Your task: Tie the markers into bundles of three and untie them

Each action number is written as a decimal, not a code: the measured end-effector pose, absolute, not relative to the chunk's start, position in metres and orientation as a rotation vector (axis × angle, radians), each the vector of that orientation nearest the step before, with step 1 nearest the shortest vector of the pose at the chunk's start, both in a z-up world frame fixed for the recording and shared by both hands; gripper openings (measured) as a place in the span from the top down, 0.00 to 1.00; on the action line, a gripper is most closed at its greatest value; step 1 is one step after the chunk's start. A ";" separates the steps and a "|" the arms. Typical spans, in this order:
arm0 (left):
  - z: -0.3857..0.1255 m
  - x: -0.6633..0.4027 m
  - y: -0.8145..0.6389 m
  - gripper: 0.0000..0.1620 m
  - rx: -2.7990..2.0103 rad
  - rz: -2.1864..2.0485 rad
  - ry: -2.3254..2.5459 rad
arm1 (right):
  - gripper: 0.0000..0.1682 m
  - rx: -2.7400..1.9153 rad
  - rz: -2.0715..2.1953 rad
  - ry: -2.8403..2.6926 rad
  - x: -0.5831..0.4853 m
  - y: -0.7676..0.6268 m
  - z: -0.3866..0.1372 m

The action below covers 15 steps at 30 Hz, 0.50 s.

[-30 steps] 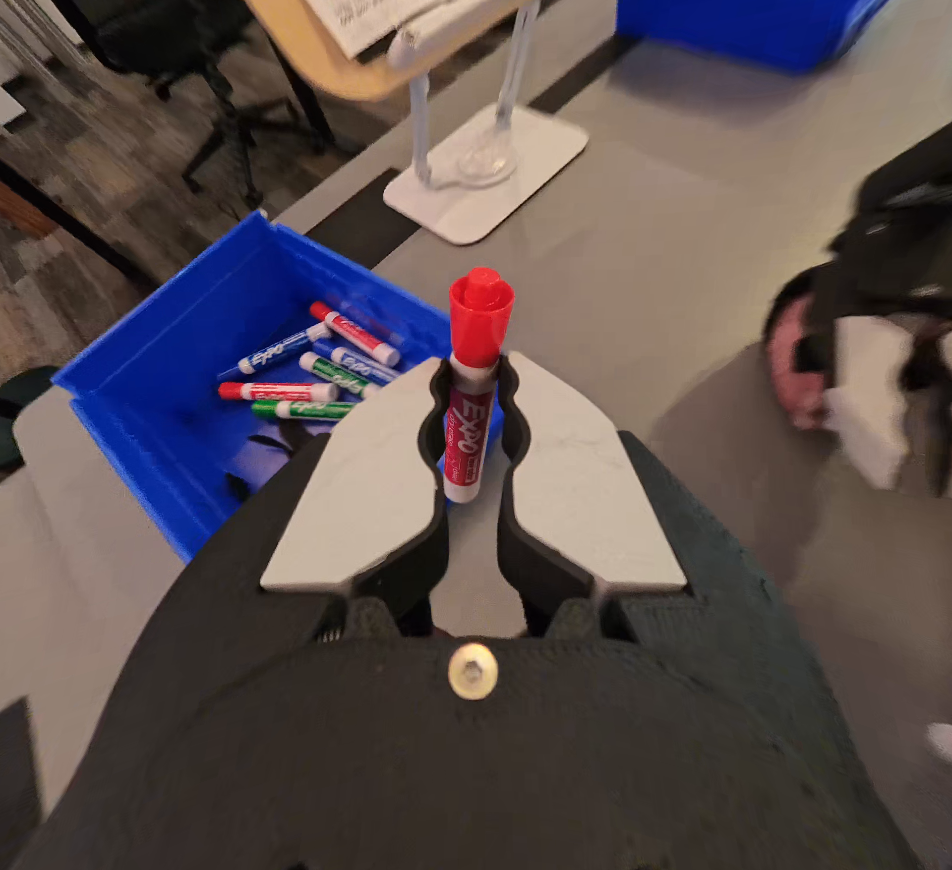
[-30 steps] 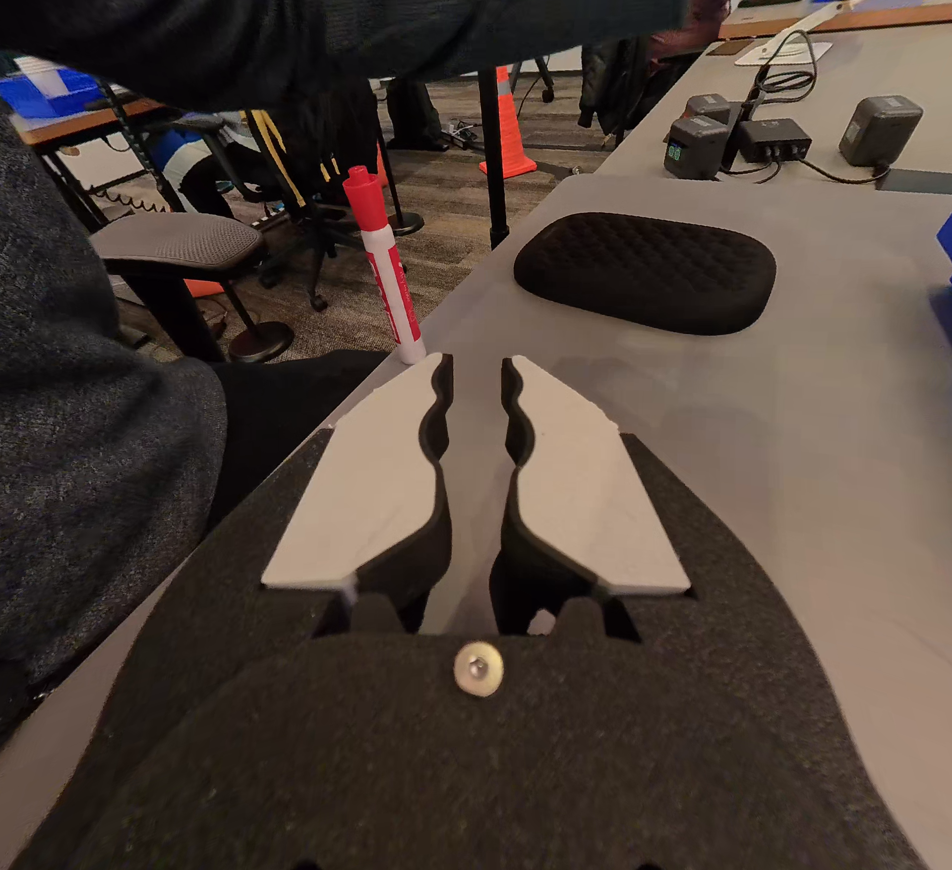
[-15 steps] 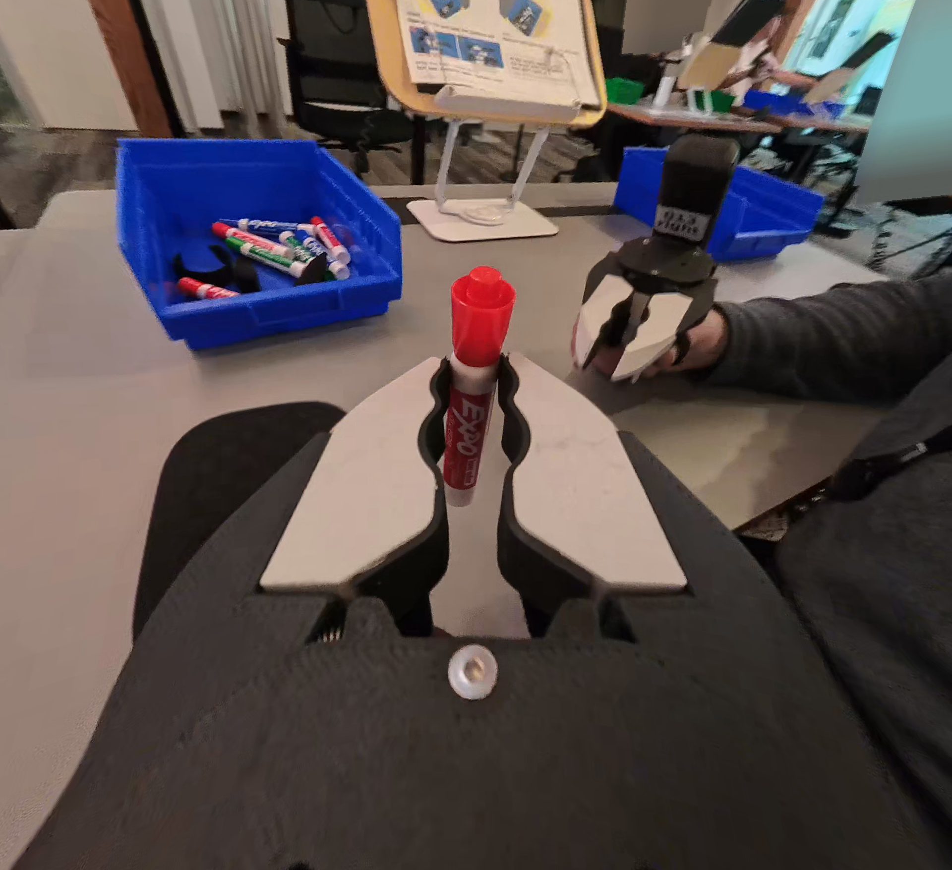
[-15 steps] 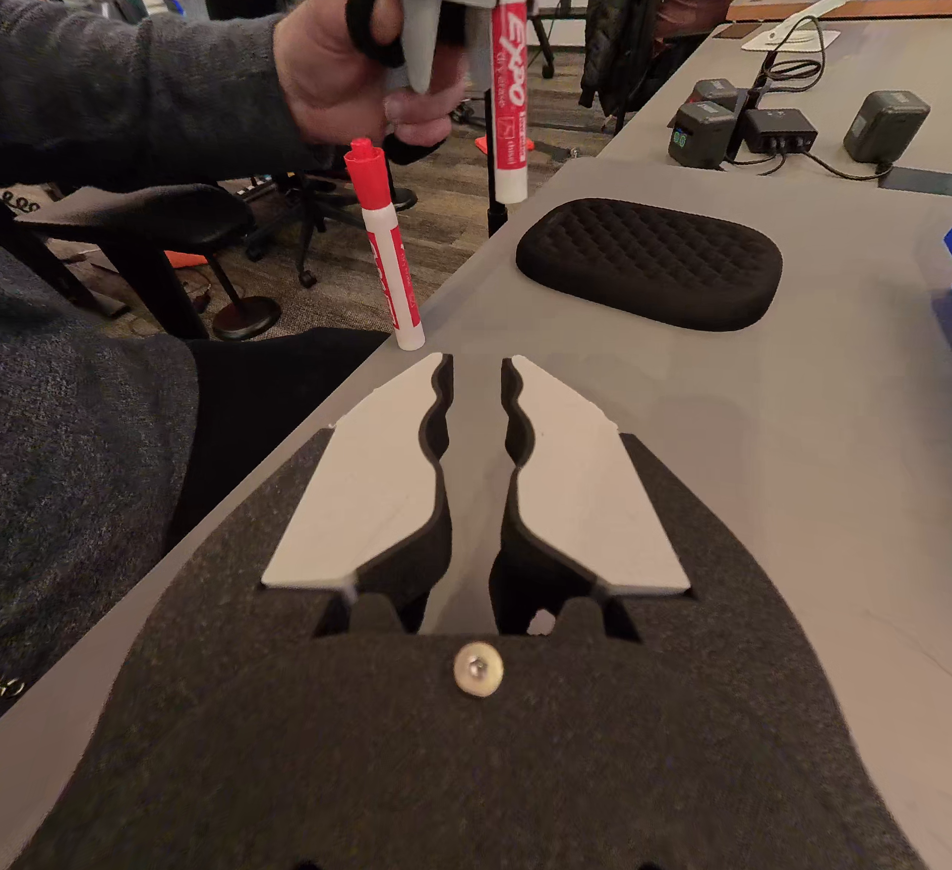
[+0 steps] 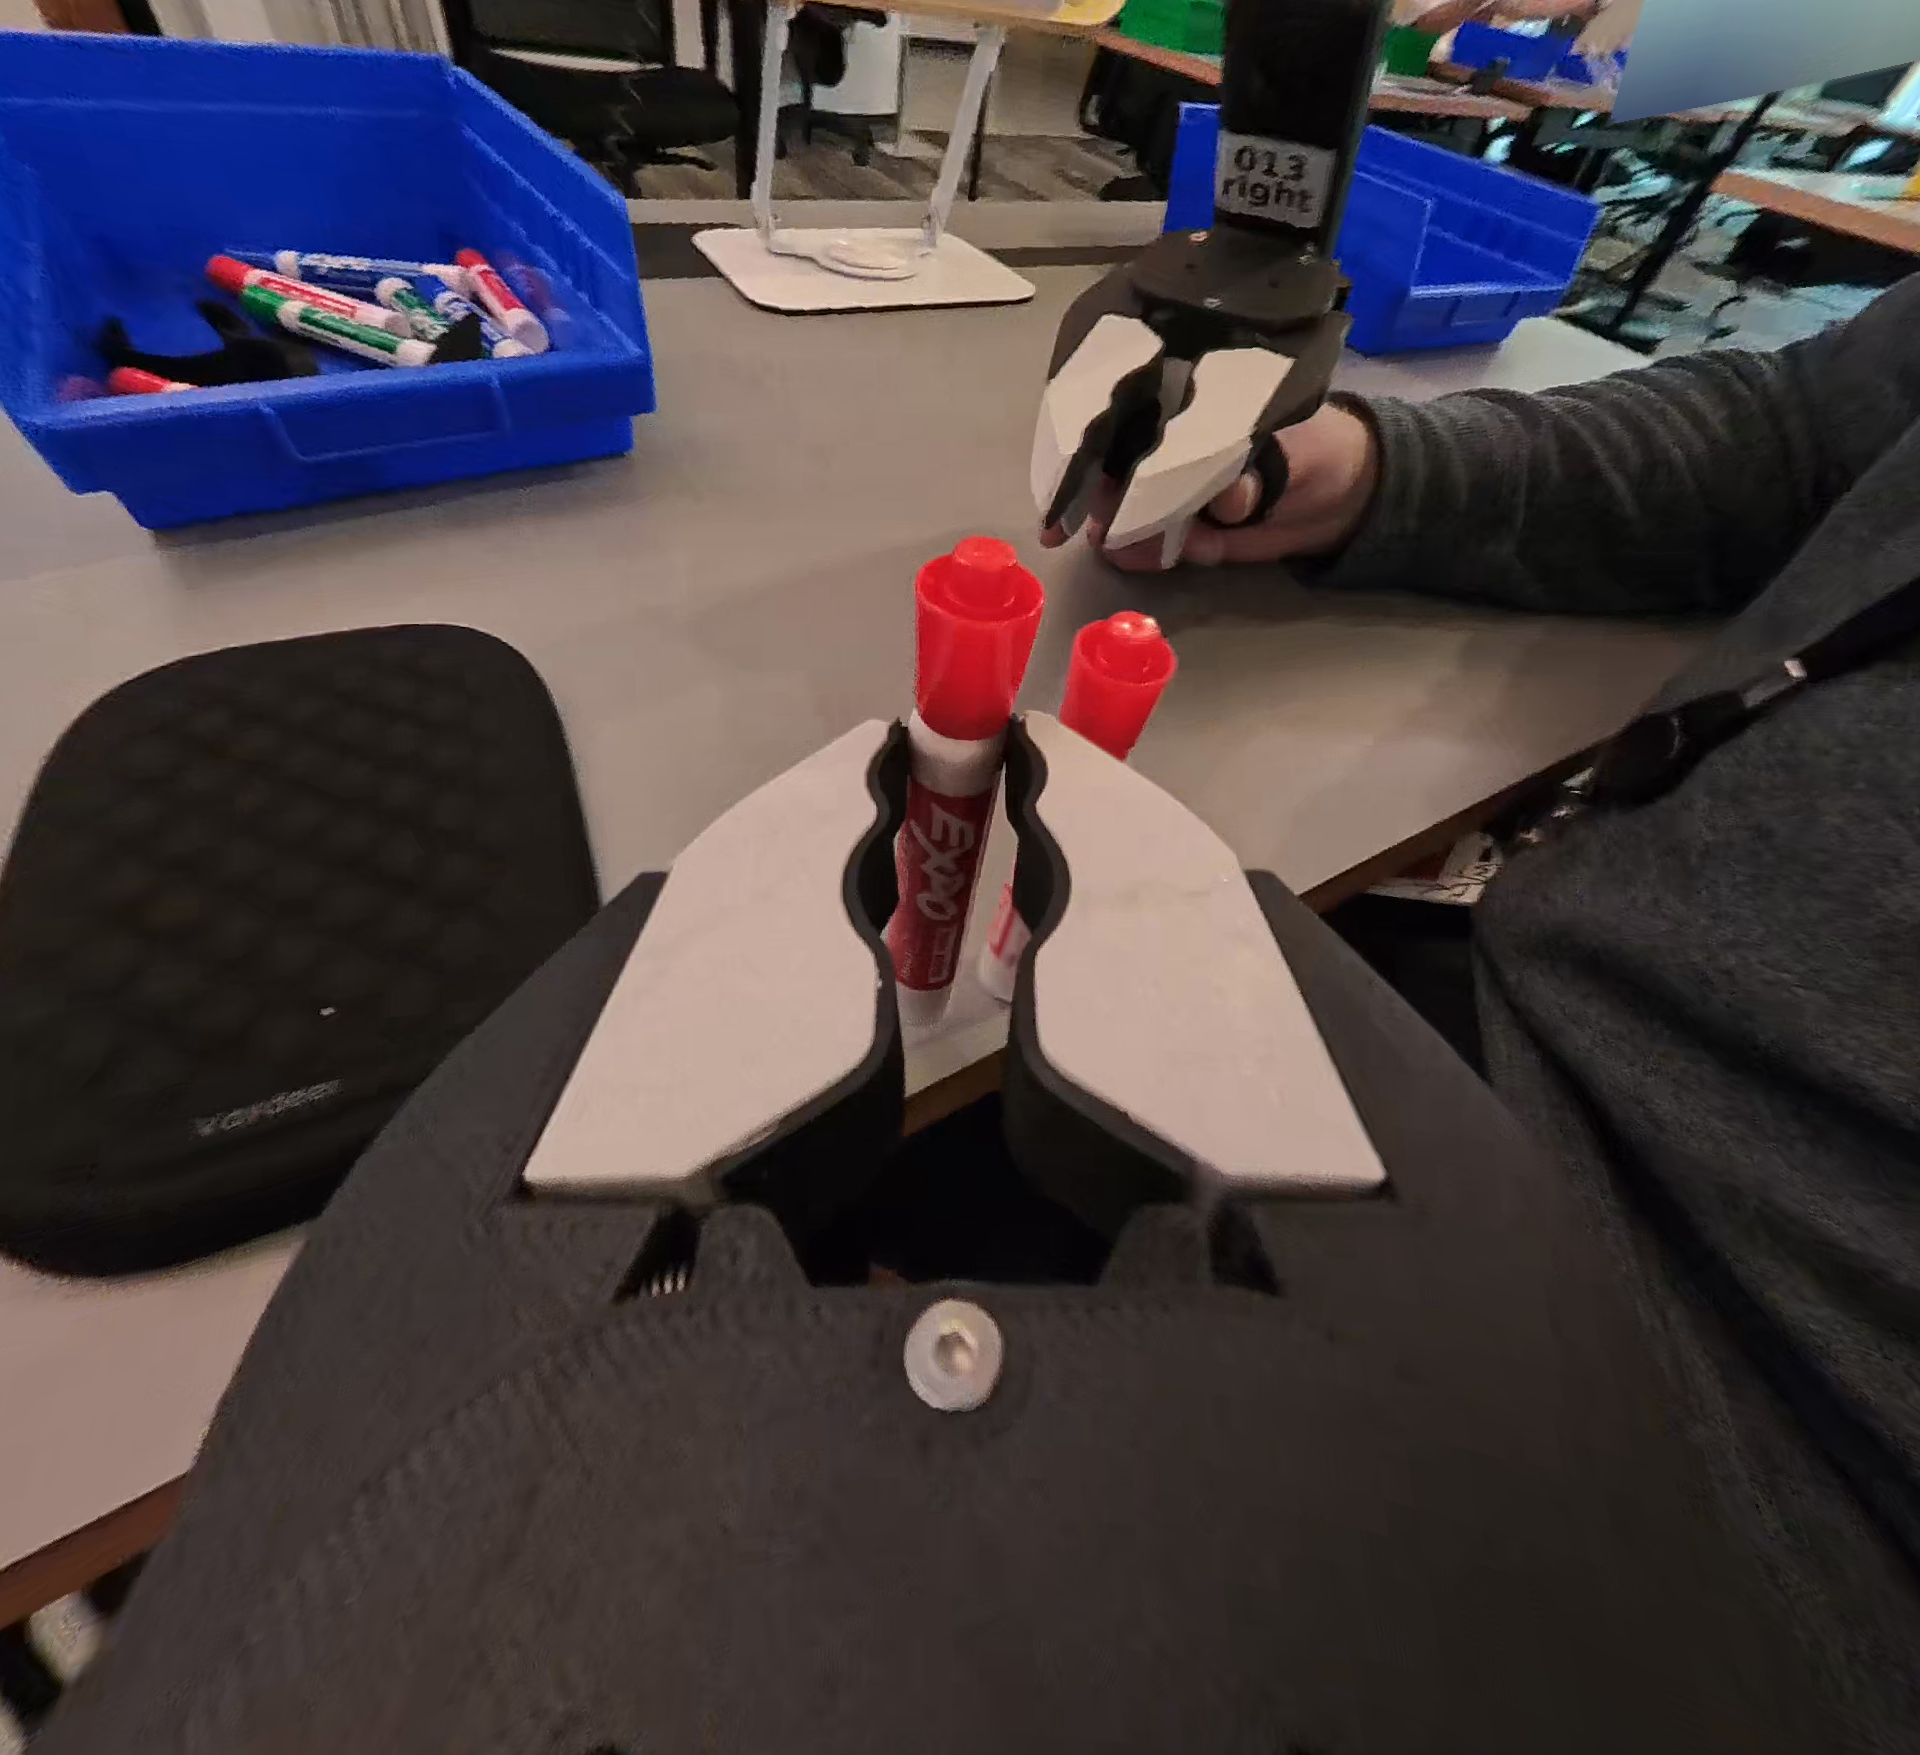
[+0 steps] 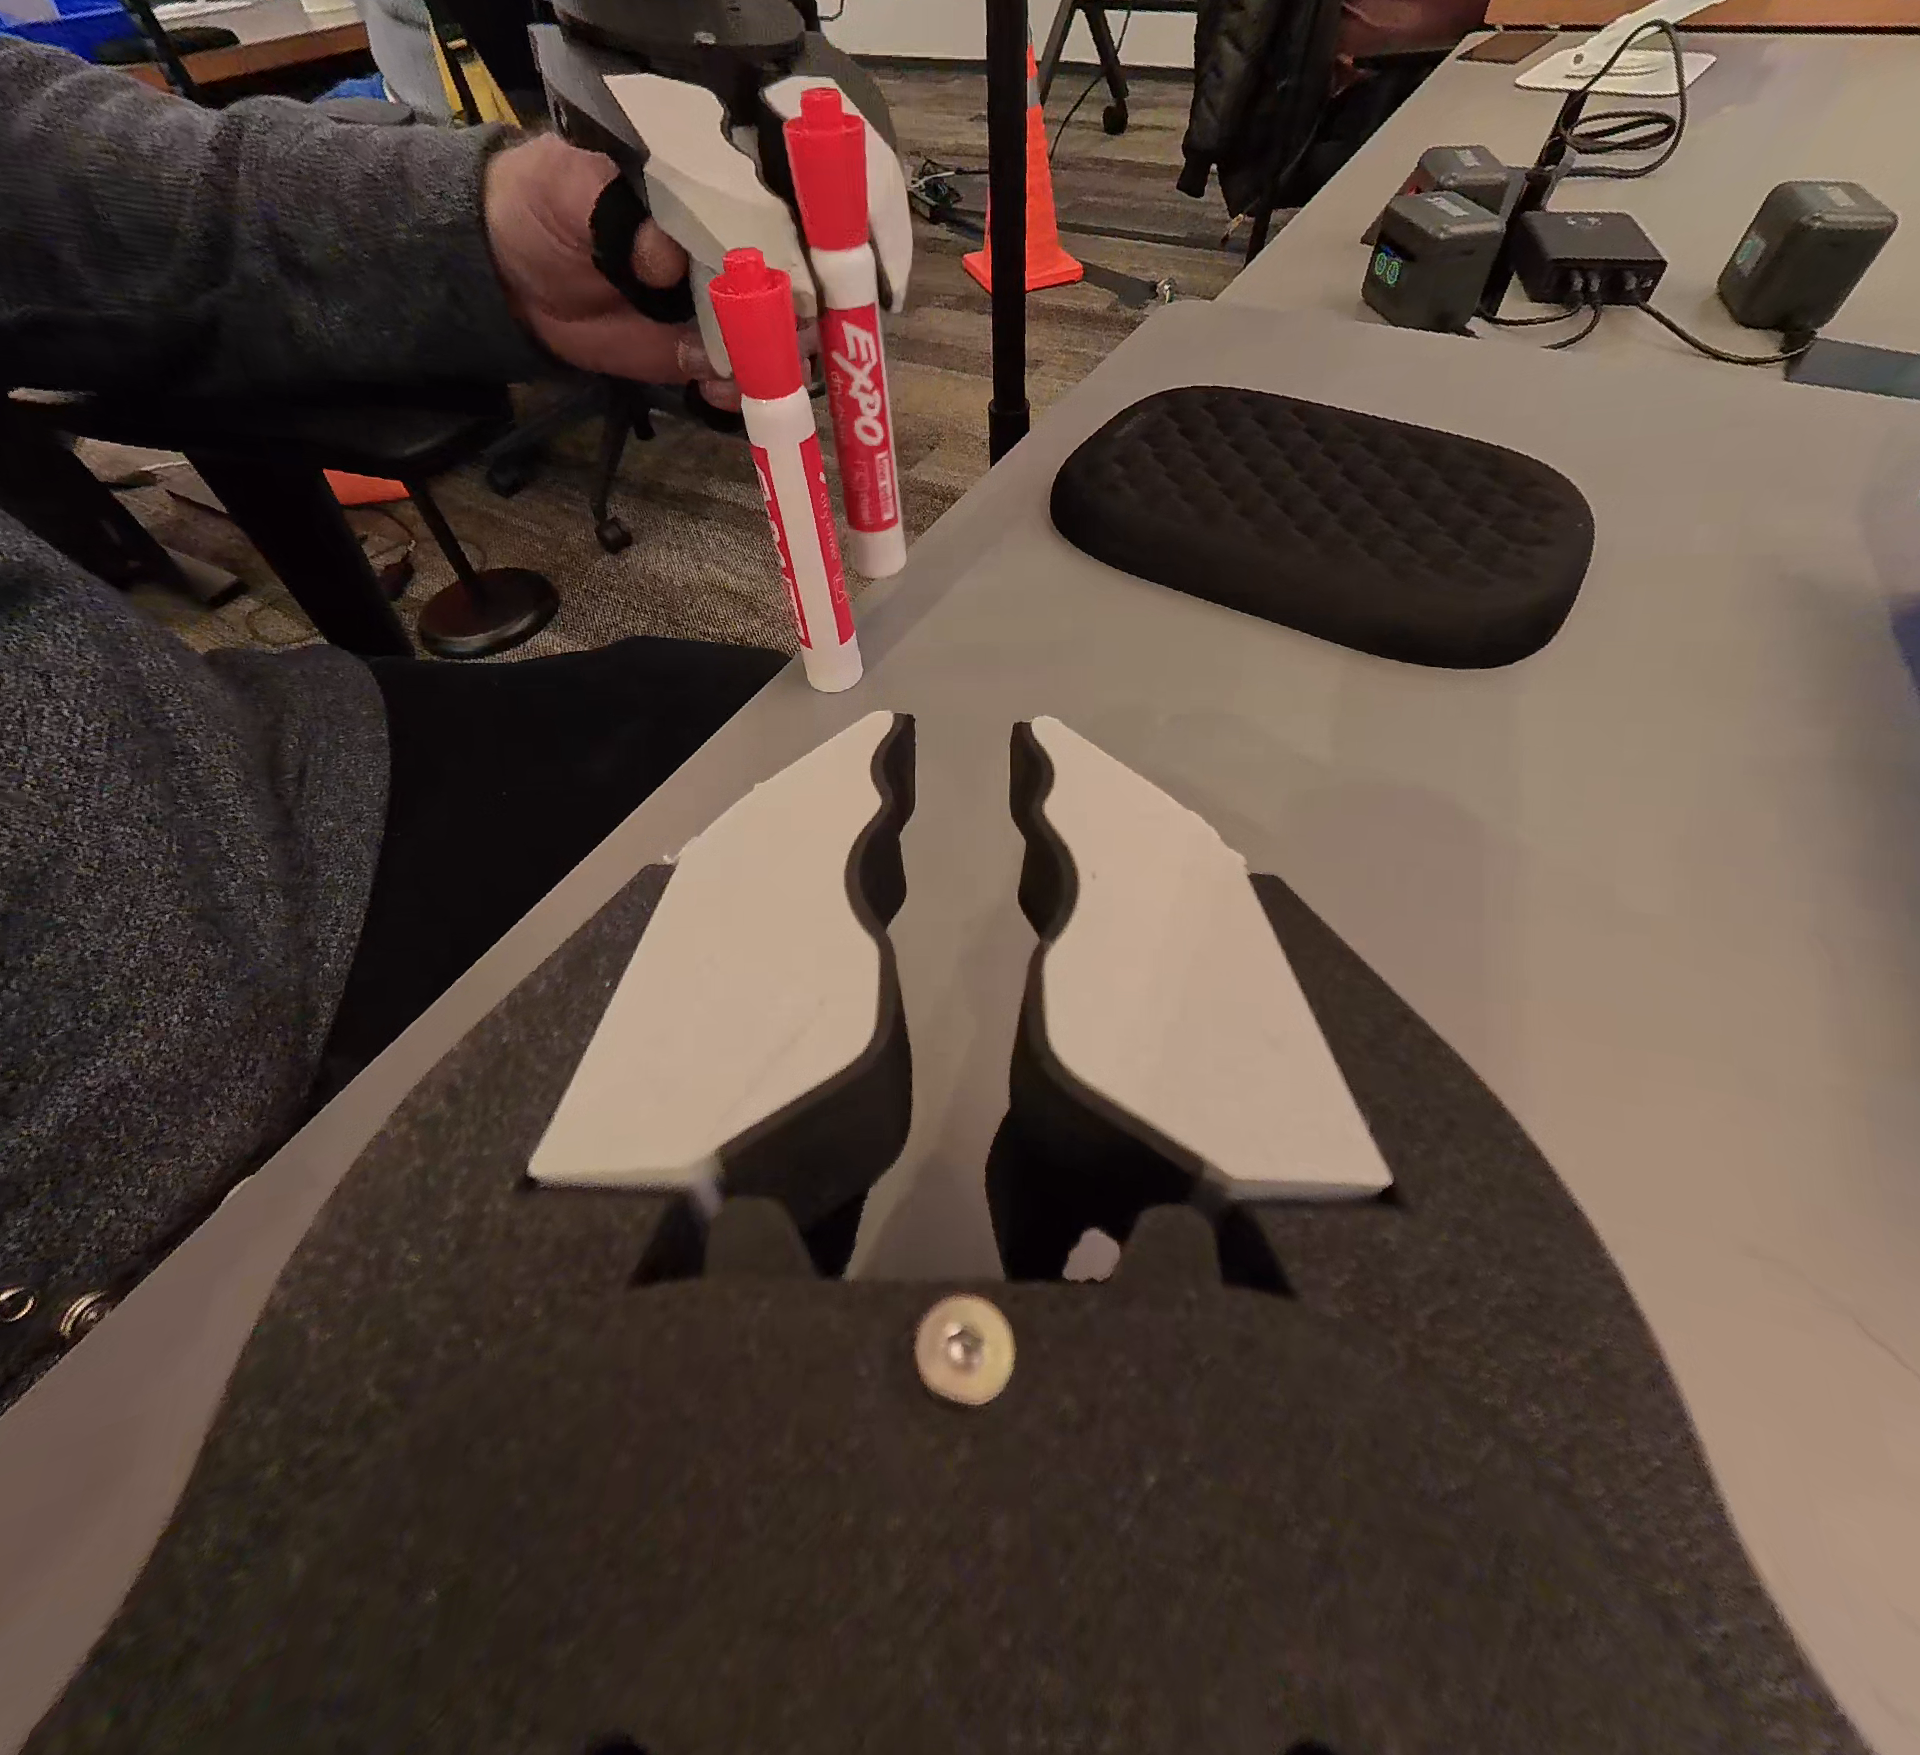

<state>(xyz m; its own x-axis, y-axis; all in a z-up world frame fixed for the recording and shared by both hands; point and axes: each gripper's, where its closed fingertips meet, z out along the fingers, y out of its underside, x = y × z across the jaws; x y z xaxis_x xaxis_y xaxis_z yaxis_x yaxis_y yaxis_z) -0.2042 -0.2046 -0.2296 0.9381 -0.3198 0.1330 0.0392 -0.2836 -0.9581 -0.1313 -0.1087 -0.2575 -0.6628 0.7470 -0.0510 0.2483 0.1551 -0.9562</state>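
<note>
My left gripper [image 5: 956,731] is shut on a red-capped marker [image 5: 940,864], held upright with the cap up. In the right wrist view the left gripper [image 6: 816,292] holds this marker [image 6: 857,417] just above the table's front edge. A second red marker [image 6: 790,500] stands upright on the table beside it, and its cap shows in the left wrist view [image 5: 1117,682]. My right gripper [image 6: 961,739] rests low over the table with its jaws slightly apart and nothing between them. It also shows in the left wrist view [image 5: 1096,526].
A blue bin [image 5: 312,443] at the back left holds several markers and black ties. A black padded mat [image 5: 260,926] lies left of the markers. A document stand [image 5: 862,266] and a second blue bin [image 5: 1455,251] stand behind. Black devices with cables [image 6: 1507,261] sit far back. Some 15 centimetres of space lies between my two pairs of fingers.
My left gripper swung away from the bin and brought its red marker down close beside the standing marker at the table's front edge. The right gripper has stayed still.
</note>
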 end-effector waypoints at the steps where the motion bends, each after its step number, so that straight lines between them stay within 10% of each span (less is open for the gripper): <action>1: -0.231 -0.202 -0.205 0.89 -1.830 -0.367 0.215 | 0.90 -0.943 1.521 -2.002 -0.131 -0.109 -0.258; 15: -0.243 -0.198 -0.206 0.89 -1.813 -0.444 0.250 | 0.90 -0.935 1.520 -2.013 -0.130 -0.110 -0.258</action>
